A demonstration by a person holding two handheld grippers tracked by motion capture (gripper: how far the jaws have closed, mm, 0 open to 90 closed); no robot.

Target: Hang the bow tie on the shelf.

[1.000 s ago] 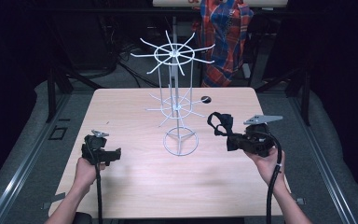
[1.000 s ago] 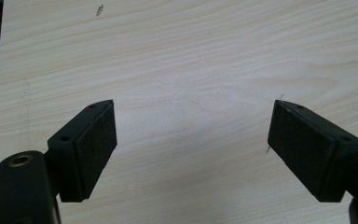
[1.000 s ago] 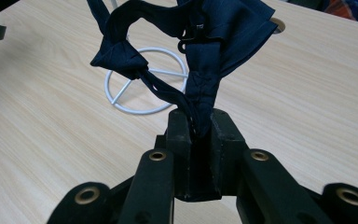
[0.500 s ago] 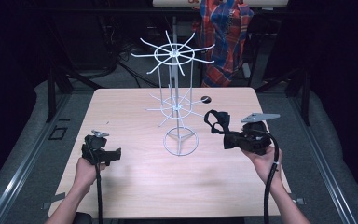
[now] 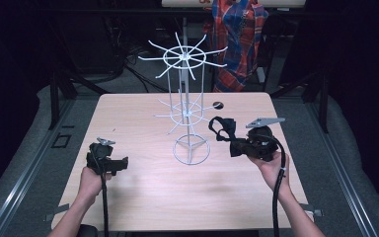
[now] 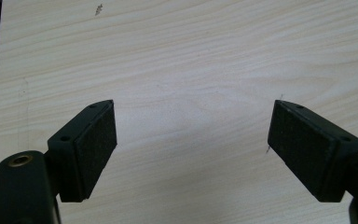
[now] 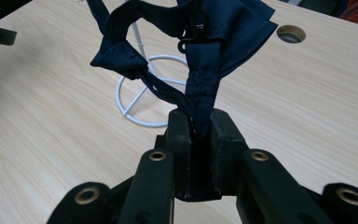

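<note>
**A:** Right gripper (image 7: 200, 128) first. What do I log?

**B:** From my seat, its jaws are pressed together on a dark navy fabric bow tie with a thin strap (image 7: 200, 51). The cloth rises out of the pinch and fans open above the jaws; a knotted loop of it hangs off to one side. In the high view the right gripper (image 5: 229, 143) sits held above the pale wooden counter (image 5: 143, 197), the bow tie (image 5: 222, 127) sticking out of it toward the stand.

**A:** Which stand?

**B:** White wire display stand with a ring base and two tiers of spoke hooks (image 5: 186, 111), upright at mid-counter. The bow tie is just beside its lower tier and base; I cannot tell whether it touches the wire. In the right gripper view the ring base (image 7: 142, 100) lies behind the cloth.

**A:** Left gripper?

**B:** Left gripper (image 6: 193, 140) spread wide, nothing between the pads, bare counter (image 6: 191, 56) beneath. High view puts it (image 5: 121, 164) near the counter's left side, well apart from the stand.

**A:** Anything further out?

**B:** A round cable hole (image 5: 218, 104) in the counter behind the stand, and a plaid red and blue cloth (image 5: 239, 34) beyond the far edge.
</note>
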